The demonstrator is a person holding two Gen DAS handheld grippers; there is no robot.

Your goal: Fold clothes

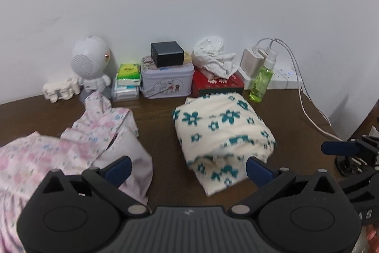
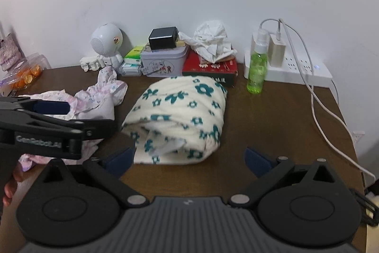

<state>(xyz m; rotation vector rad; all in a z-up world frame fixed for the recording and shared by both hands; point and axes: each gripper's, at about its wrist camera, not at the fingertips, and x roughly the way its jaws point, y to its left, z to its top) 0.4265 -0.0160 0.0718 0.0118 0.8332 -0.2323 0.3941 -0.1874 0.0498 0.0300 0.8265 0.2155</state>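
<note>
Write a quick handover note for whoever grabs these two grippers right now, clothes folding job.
Left gripper: open, empty.
Right gripper: open, empty.
Cream garment with teal flowers: folded into a bundle, mid-table on the brown wooden table, in front of the red tissue box. Looks done.
Pink floral garment: crumpled and unfolded, left of the bundle.
Left to do: spread and fold the pink one.

Pink floral garment runs off the left frame edge.
</note>
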